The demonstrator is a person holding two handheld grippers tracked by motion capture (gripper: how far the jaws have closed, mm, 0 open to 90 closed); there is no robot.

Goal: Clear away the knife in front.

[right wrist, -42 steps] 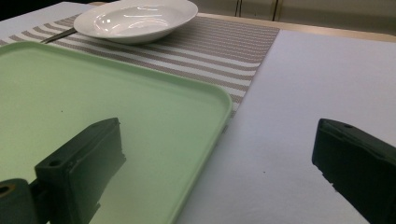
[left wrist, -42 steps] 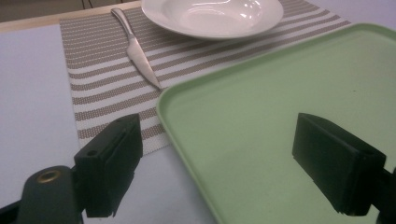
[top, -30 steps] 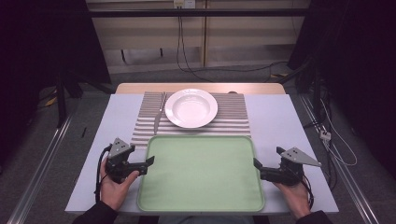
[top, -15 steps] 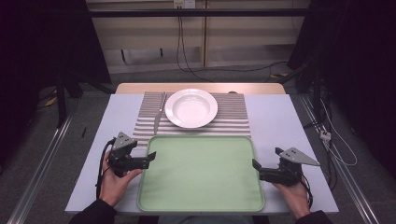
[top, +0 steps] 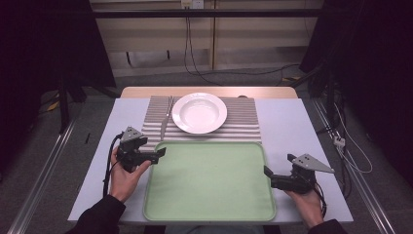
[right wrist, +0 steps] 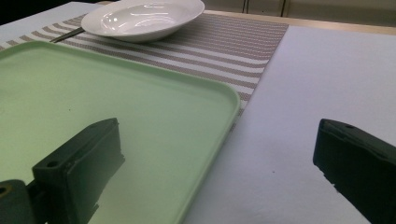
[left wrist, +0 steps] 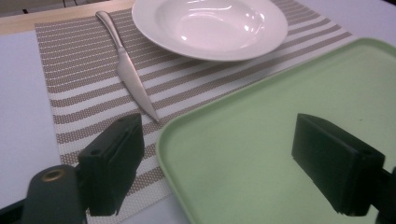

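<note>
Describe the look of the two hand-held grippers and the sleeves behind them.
Both the left gripper and the right gripper are black, each topped by a grey three-cornered plate and ending in two blocky black jaws. A black cable loops from the left one. The person's sleeves are dark.

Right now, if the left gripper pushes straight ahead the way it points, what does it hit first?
Likely the green tray: the left gripper is open, its jaws straddling the tray's near-left rim. Beyond lie the knife and white plate. Height above the rim is unclear.
</note>
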